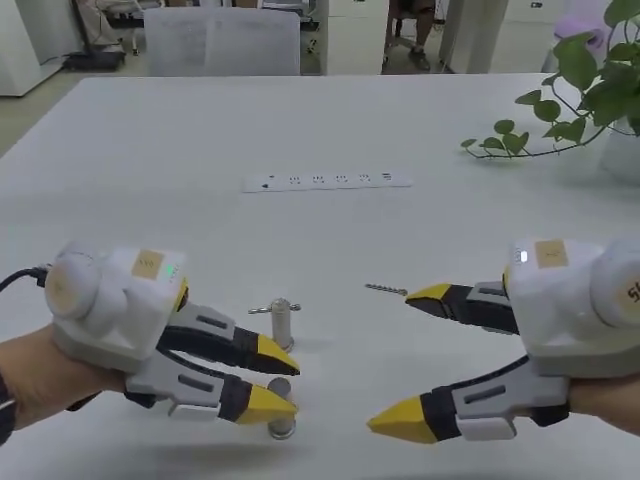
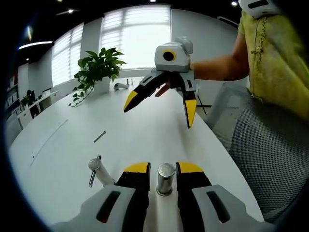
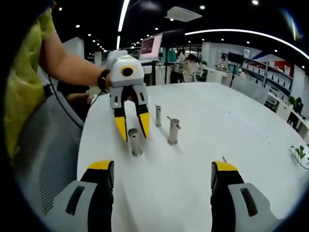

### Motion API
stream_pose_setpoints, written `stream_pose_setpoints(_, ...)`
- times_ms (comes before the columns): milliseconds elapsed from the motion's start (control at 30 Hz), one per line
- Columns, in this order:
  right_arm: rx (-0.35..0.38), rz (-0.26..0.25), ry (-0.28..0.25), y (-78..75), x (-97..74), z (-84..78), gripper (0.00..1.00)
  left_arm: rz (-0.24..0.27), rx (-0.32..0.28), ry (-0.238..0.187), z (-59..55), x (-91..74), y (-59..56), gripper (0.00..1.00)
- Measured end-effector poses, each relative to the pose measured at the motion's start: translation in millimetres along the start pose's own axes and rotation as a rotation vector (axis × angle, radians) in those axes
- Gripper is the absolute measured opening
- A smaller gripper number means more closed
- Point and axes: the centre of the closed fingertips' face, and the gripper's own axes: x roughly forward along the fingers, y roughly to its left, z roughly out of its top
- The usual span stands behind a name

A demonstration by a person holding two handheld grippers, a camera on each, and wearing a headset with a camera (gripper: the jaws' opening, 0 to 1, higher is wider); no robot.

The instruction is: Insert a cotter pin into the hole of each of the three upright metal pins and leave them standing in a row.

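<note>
Metal pin (image 2: 165, 182) between left gripper (image 2: 163, 168) jaws

Left tongs (image 1: 288, 382) perhaps straddling a metal pin (image 1: 281, 426), right tongs (image 1: 392, 360) wide apart

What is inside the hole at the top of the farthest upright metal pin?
A thin cotter pin, sticking out both sides of the metal pin; its middle is hidden inside.
</note>
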Motion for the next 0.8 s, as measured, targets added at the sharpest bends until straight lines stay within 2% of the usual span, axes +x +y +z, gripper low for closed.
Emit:
stream_pose_setpoints(67,-0.001,0.0,0.0,0.0,0.1,0.4,0.84,0.013,-0.005,-0.007,4.8,-3.0,-1.4,0.21)
stream_pose_setpoints(133,-0.002,-0.004,-0.002,-1.3,-0.8,1.4,0.84,0.025,-0.021,-0.032,13.6,-7.1,-3.9,0.21)
stream_pose_setpoints(233,-0.006,-0.012,-0.004,-5.2,-3.7,3.5,0.83,0.065,-0.034,-0.07,27.3,-15.5,-4.3,0.23)
stream_pose_setpoints(267,-0.008,-0.015,-0.004,-6.6,-4.6,4.3,0.83,0.085,-0.041,-0.101,35.2,-19.8,-4.5,0.23)
stream_pose_setpoints(367,-0.013,-0.024,-0.006,-11.1,-7.7,7.2,0.83,0.128,-0.064,-0.128,47.2,-29.5,-5.9,0.23)
stream_pose_setpoints(400,-0.017,-0.03,-0.007,-13.4,-9.0,8.4,0.83,0.15,-0.088,-0.129,50.1,-32.9,-6.3,0.24)
stream_pose_setpoints(467,-0.018,-0.032,-0.011,-15.3,-10.5,10.4,0.82,0.176,-0.121,-0.146,54.8,-37.2,-6.9,0.26)
stream_pose_setpoints(633,-0.024,-0.042,-0.008,-20.7,-12.4,12.3,0.82,0.235,-0.125,-0.18,64.6,-47.1,-13.0,0.25)
stream_pose_setpoints(800,-0.043,-0.047,0.002,-27.5,-16.3,17.2,0.81,0.289,-0.129,-0.186,66.2,-49.9,-15.1,0.29)
